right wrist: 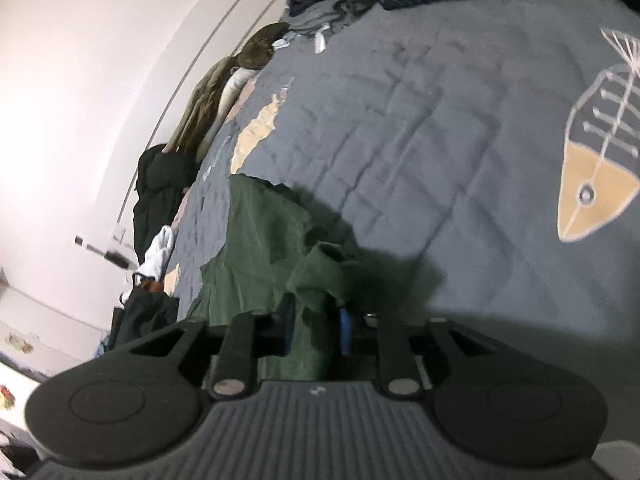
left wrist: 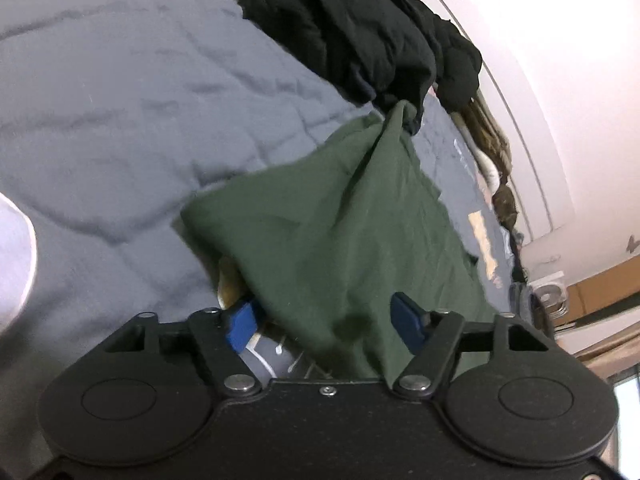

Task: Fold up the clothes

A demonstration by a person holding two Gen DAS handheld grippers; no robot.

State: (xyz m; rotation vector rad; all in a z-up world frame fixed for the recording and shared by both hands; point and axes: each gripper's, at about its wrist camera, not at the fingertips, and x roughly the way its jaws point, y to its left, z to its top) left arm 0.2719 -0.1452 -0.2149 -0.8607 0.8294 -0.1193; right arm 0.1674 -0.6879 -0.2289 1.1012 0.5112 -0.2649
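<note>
The left tongs (left wrist: 326, 320) stood wide at the bottom of the frame, blue pads (left wrist: 240, 326) apart, with the green garment (left wrist: 320, 232) draped between them and spreading up the middle over the grey bed quilt (left wrist: 120, 100). The right tongs (right wrist: 316, 326) were narrow, pinched on a bunched fold of that green garment (right wrist: 260, 248) at lower centre. A black clothes pile (left wrist: 360, 28) lay at the top, right of centre

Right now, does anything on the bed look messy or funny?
Yes. The dark green cloth garment lies crumpled on the grey quilted bedspread, one end bunched in the right hand-held gripper. A heap of black clothes sits unfolded by the wall.
</note>
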